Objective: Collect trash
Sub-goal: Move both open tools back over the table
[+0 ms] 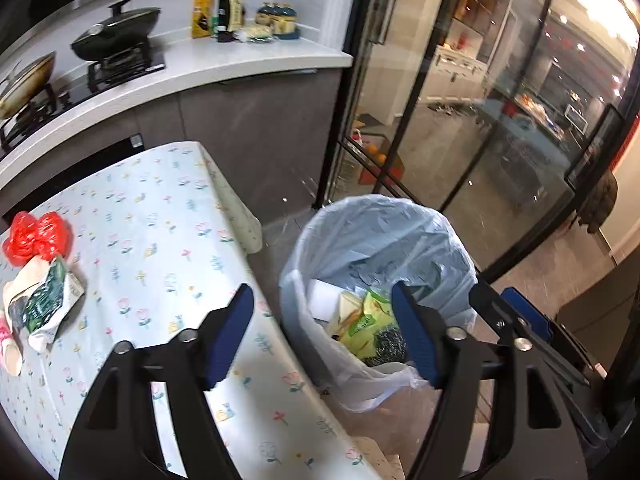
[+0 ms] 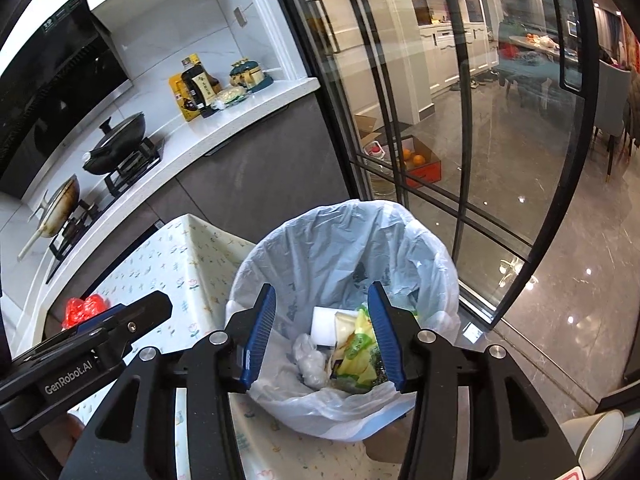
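A trash bin lined with a pale blue bag stands on the floor beside the table. It holds a yellow-green snack packet, white paper and a crumpled clear bag. My left gripper is open and empty, over the table edge and the bin. My right gripper is open and empty above the bin's mouth. On the table at the left lie a red plastic bag and a green-white wrapper with other scraps.
The table has a floral cloth. Behind it is a white counter with a hob, two pans and bottles. Black-framed glass doors stand right of the bin. A white lidded bin is at lower right.
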Available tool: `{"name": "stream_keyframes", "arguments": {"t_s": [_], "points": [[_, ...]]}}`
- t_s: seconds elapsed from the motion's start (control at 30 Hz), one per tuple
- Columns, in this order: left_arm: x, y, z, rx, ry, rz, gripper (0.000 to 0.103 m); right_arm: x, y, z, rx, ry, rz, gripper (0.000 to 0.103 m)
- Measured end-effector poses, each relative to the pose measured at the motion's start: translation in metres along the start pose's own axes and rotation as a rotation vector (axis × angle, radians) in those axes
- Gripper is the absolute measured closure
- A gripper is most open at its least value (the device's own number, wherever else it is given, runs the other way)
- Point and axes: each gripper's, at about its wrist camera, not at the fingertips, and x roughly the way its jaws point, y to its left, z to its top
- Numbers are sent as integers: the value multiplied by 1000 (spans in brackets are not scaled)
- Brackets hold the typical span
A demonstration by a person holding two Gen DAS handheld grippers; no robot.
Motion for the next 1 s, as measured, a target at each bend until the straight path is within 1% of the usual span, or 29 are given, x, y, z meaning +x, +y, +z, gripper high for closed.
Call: {"name": "stream_keyframes", "arguments": {"t_s": [0.23, 0.43, 0.63, 1.0], "points": [[-18, 27, -5, -36, -25, 22, 33, -7, 31, -9, -46, 5, 32, 56], [-37, 61, -14, -80, -43, 59, 33, -11, 63, -18, -88, 9, 66, 56], [-54, 106, -24, -159, -59, 103, 30, -13, 102, -30, -141, 25, 104, 56], [-77, 203, -56, -308, -53, 197, 30, -10, 179, -64, -243, 71, 171, 56]]}}
